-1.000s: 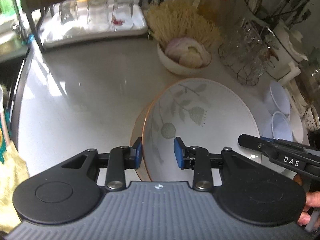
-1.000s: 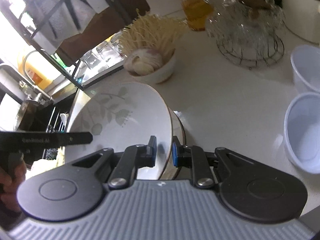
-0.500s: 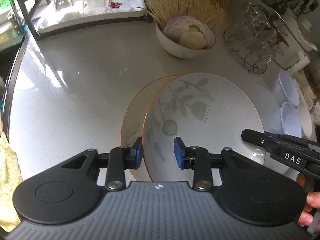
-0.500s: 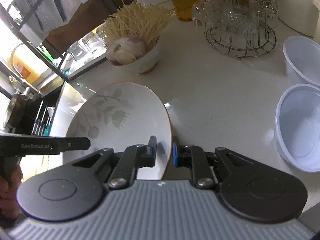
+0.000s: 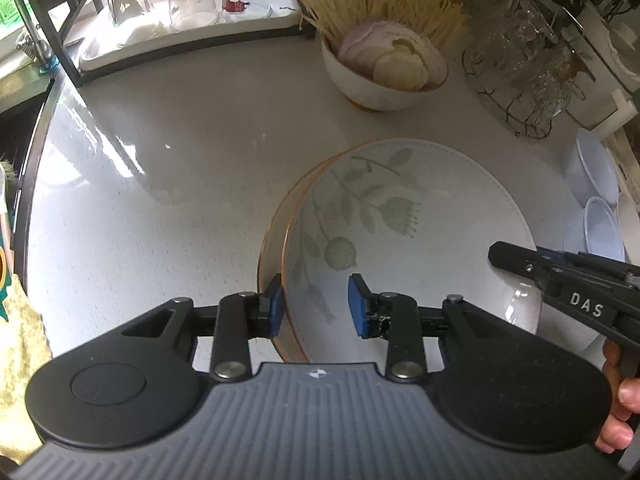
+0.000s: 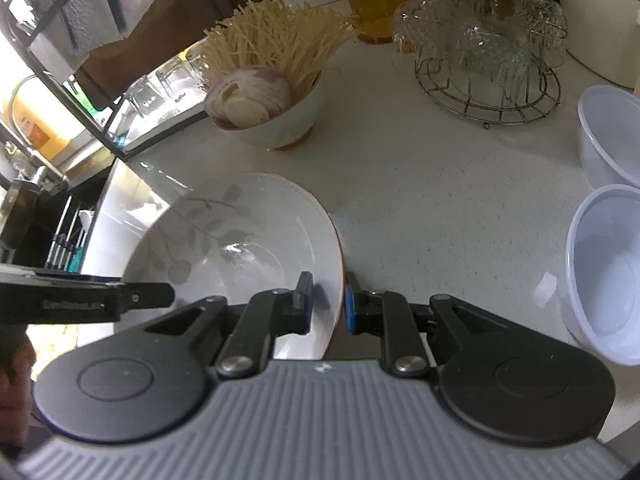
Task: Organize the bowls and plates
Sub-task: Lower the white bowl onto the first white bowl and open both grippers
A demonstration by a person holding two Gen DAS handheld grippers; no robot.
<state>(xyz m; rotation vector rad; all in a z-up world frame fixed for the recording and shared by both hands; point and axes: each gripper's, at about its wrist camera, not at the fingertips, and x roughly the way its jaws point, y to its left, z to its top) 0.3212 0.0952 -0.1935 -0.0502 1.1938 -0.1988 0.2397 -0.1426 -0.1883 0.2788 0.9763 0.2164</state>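
A large white bowl (image 5: 400, 220) with a grey leaf pattern and an orange rim hangs just above the pale counter (image 5: 160, 200), held from both sides. My left gripper (image 5: 316, 306) is shut on its near-left rim, one blue pad outside and one inside. A second orange edge (image 5: 266, 248) shows just under that rim; I cannot tell whether it is another dish. In the right wrist view my right gripper (image 6: 328, 300) is shut on the bowl (image 6: 240, 240) at its right rim. The right tool's black body (image 5: 580, 292) reaches in over the bowl's far side.
A ceramic bowl of mushrooms and sliced onion (image 5: 384, 72) stands behind. A wire rack of glass cups (image 6: 488, 60) is at the back right. Two translucent plastic bowls (image 6: 604, 272) sit to the right. A tray of upturned glasses (image 5: 180, 12) lines the back left; the counter edge (image 5: 32, 160) runs along the left.
Both grippers have tipped further down and sunk with the bowl toward the counter. The items at the back now sit lower in both views. Neither grip has changed.
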